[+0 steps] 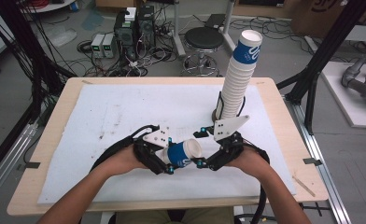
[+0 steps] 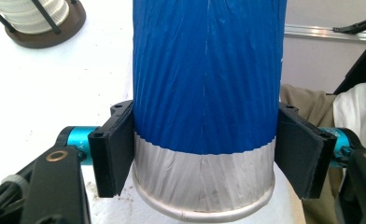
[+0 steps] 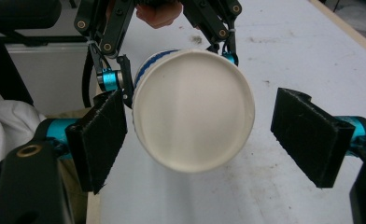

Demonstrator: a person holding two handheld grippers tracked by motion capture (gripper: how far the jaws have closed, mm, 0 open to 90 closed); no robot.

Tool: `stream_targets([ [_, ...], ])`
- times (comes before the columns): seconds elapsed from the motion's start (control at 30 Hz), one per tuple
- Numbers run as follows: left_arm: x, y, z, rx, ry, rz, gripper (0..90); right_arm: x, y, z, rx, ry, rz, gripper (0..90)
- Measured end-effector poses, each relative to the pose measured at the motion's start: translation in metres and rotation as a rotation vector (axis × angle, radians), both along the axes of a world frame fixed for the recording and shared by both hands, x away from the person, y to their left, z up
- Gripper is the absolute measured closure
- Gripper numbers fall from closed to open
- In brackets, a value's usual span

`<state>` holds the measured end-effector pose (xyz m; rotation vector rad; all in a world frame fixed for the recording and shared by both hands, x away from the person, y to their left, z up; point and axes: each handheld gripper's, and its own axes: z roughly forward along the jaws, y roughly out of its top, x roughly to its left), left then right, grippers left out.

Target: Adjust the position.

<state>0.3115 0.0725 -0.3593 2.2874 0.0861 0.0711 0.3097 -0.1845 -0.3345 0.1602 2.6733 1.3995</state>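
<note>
A blue and white paper cup (image 1: 181, 153) lies sideways in the air just above the white mat. My left gripper (image 1: 170, 155) is shut on it. In the left gripper view both black pads (image 2: 113, 154) press the sides of the cup (image 2: 207, 93) near its rolled rim. My right gripper (image 1: 200, 146) faces the cup's white round end (image 3: 193, 109) with its jaws open. Its left pad (image 3: 99, 137) is close beside the cup and its right pad (image 3: 307, 135) stands well clear. A tall leaning stack of the same cups (image 1: 239, 79) rises from a brown base (image 2: 45, 32) at the back right.
A white mat (image 1: 125, 112) covers most of the wooden table (image 1: 55, 154). Beyond the far edge stand a black stool (image 1: 203, 39), computer boxes (image 1: 125, 32) and tangled cables on the floor. Black frame posts (image 1: 312, 79) flank the table on the right.
</note>
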Motion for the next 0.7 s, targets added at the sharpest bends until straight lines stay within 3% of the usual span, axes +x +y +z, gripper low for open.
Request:
stream_targets([
  [0.37,-0.001,-0.003,-0.005,0.007,0.013,-0.024,27.6,0.004,0.019,-0.004,-0.104,0.024,0.066,19.4],
  [0.5,-0.001,-0.004,-0.006,0.013,0.015,-0.019,27.6,0.006,0.022,-0.006,-0.124,0.046,0.096,28.4],
  [0.7,-0.001,-0.004,-0.008,0.022,0.014,-0.029,27.7,0.007,0.023,-0.007,-0.134,0.059,0.108,30.1],
])
